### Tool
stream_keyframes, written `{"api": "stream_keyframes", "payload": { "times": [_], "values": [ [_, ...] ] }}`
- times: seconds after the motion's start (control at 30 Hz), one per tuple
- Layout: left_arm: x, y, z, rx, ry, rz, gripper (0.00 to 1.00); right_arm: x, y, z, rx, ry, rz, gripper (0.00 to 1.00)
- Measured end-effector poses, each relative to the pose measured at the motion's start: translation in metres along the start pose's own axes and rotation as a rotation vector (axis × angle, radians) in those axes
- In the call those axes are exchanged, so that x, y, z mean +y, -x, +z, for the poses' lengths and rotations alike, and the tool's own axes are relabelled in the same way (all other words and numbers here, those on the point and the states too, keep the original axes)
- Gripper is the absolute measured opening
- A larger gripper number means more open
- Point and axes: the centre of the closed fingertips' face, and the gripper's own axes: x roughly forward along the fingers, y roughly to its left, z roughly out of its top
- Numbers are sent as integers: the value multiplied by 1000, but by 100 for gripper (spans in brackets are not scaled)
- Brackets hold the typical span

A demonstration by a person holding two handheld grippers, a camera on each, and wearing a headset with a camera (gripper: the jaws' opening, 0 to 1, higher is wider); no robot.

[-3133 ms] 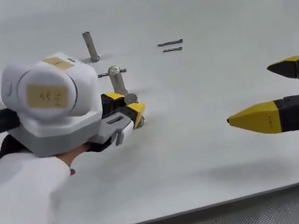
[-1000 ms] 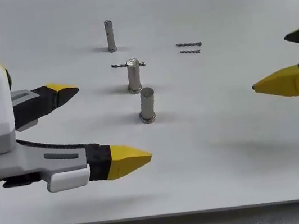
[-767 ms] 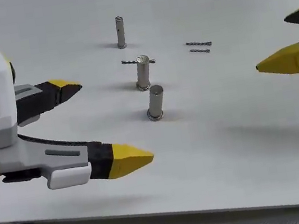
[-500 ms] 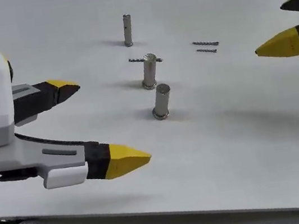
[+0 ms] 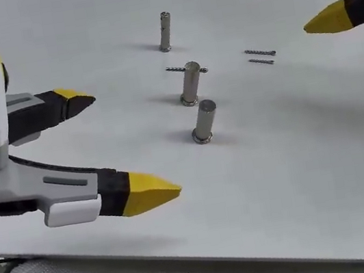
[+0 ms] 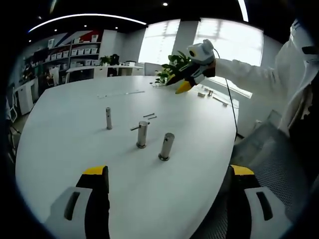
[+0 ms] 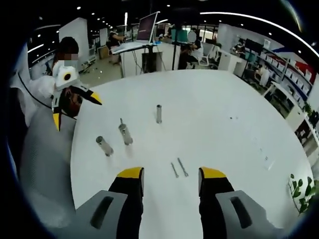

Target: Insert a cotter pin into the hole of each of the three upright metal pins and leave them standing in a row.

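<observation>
My left gripper hangs low over the near side of the white table with its two jaws wide apart and nothing between them. My right gripper is up at the far right, its jaws apart too and holding nothing. The far pin, the middle pin and the near pin stand up in a slanted row, the middle one has a cotter pin poked through its top, and two loose cotter pins lie flat side by side, just right of the row.
</observation>
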Motion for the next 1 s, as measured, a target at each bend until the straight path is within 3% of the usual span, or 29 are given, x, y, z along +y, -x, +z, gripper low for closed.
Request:
{"api": "stream_keyframes", "payload": {
  "times": [0.1,0.43,0.67,0.8,1.0],
  "values": [
    [-1,1,2,-4,-2,1,99,0,-7,-1,38,42,46,28],
    [-8,0,0,-29,41,-20,97,-14,-35,1,108,93,101,11],
    [-8,1,-1,-31,51,-18,96,-14,-55,-14,237,202,165,9],
    [-7,1,-3,-15,42,-24,95,-16,-67,-19,276,220,186,8],
    [-4,3,2,-29,53,-21,95,-19,-82,-29,331,236,216,6]
  ]
}}
